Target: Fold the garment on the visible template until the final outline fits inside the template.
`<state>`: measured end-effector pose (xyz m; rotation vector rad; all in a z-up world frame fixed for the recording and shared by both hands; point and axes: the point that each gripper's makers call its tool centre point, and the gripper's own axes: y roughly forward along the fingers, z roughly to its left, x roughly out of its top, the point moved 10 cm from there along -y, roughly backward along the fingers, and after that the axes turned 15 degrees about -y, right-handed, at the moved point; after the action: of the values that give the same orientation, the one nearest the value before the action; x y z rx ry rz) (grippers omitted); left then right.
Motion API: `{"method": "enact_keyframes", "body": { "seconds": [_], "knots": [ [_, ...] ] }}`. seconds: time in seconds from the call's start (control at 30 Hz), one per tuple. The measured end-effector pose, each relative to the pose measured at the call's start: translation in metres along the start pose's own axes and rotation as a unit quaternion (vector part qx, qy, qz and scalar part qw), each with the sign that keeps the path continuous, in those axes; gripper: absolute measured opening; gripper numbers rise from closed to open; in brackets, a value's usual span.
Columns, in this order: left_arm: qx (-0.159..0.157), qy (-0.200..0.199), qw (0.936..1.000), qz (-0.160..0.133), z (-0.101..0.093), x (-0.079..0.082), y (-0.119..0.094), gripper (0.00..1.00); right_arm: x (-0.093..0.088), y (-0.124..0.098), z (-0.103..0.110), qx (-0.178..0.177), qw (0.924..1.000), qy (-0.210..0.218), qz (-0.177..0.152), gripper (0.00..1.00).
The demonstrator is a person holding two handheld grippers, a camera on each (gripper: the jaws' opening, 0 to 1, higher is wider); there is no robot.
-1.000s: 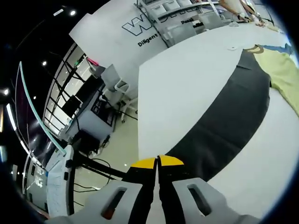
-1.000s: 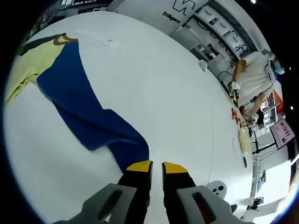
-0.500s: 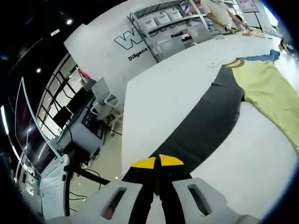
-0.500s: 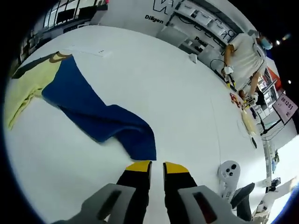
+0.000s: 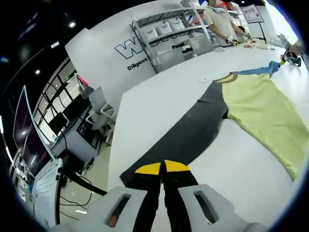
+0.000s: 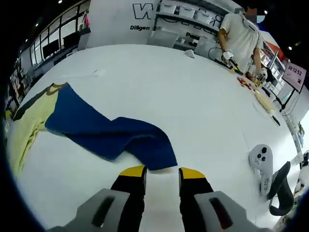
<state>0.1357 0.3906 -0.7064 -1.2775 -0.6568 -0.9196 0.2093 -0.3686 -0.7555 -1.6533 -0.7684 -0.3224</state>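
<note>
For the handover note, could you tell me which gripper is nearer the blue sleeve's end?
Right. The right gripper stands open just short of the blue sleeve end; the left gripper is shut on the dark grey sleeve opposite.

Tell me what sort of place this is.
Probably a lab or demo workshop: a big white table bearing a garment, metal shelving with bins against a lettered wall, and a person working nearby.

The left gripper (image 5: 162, 167) has its yellow-tipped jaws pressed together, pinching the dark sleeve (image 5: 193, 135) of the garment at the near edge of the table (image 5: 154, 101). The right gripper (image 6: 162, 172) holds its jaws parted with a clear gap, hovering just short of the blue sleeve (image 6: 116, 137), gripping nothing.
</note>
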Motion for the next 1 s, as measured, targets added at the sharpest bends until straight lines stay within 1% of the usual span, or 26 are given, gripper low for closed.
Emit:
{"method": "enact_keyframes", "body": {
  "seconds": [0.03,0.1,0.17,0.23,0.3,0.33,0.37,0.43,0.47,0.57,0.63,0.67,0.73,0.8,0.83,0.9,1.0],
  "knots": [
    [-0.005,-0.004,1.0000,-0.001,-0.003,-0.001,-0.001,0.03,0.000,0.000,0.000,-0.002,0.9999,0.009,-0.005,0.22],
    [-0.012,-0.005,0.9999,-0.002,-0.011,-0.003,-0.003,0.03,-0.001,0.003,0.001,0.003,0.9996,0.027,-0.008,0.21],
    [-0.021,-0.006,0.9998,0.000,-0.019,-0.005,-0.006,0.03,-0.002,0.004,0.003,0.005,0.9993,0.037,-0.009,0.21],
    [-0.030,-0.017,0.9994,0.000,-0.027,-0.007,-0.009,0.03,-0.002,0.006,0.003,0.006,0.9988,0.047,-0.011,0.20],
    [-0.042,-0.022,0.9989,-0.004,-0.036,-0.009,-0.012,0.03,-0.002,0.007,0.005,0.010,0.9978,0.063,-0.018,0.18],
    [-0.050,-0.017,0.9986,-0.003,-0.043,-0.010,-0.014,0.03,-0.002,0.007,0.005,0.010,0.9976,0.066,-0.019,0.18],
    [-0.051,-0.017,0.9986,-0.003,-0.047,-0.011,-0.016,0.03,-0.002,0.008,0.005,0.009,0.9973,0.070,-0.019,0.17],
    [-0.060,-0.025,0.9979,-0.004,-0.057,-0.013,-0.020,0.03,-0.002,0.009,0.005,0.010,0.9963,0.083,-0.021,0.16],
    [-0.070,-0.033,0.9970,-0.004,-0.064,-0.015,-0.024,0.03,-0.002,0.009,0.006,0.010,0.9959,0.087,-0.023,0.14],
    [-0.084,-0.037,0.9958,-0.003,-0.078,-0.018,-0.030,0.03,-0.001,0.009,0.008,0.012,0.9954,0.092,-0.026,0.06],
    [-0.094,-0.035,0.9950,-0.004,-0.087,-0.019,-0.034,0.03,0.000,0.009,0.008,0.009,0.9949,0.095,-0.033,0.03],
    [-0.095,-0.035,0.9948,-0.005,-0.088,-0.019,-0.034,0.03,0.001,0.009,0.008,0.008,0.9949,0.094,-0.035,0.02],
    [-0.109,-0.042,0.9931,-0.009,-0.096,-0.019,-0.038,0.03,0.002,0.009,0.007,0.006,0.9950,0.093,-0.037,0.00],
    [-0.114,-0.047,0.9923,-0.010,-0.102,-0.019,-0.041,0.03,0.003,0.008,0.007,0.005,0.9953,0.088,-0.041,0.00],
    [-0.120,-0.045,0.9917,-0.011,-0.106,-0.019,-0.043,0.03,0.004,0.009,0.006,0.005,0.9953,0.085,-0.046,0.00],
    [-0.122,-0.041,0.9915,-0.012,-0.108,-0.019,-0.044,0.03,0.005,0.009,0.006,0.007,0.9951,0.087,-0.047,0.00],
    [-0.140,-0.042,0.9892,-0.015,-0.120,-0.019,-0.048,0.03,0.005,0.010,0.007,0.009,0.9953,0.085,-0.046,0.00]
  ]
}}
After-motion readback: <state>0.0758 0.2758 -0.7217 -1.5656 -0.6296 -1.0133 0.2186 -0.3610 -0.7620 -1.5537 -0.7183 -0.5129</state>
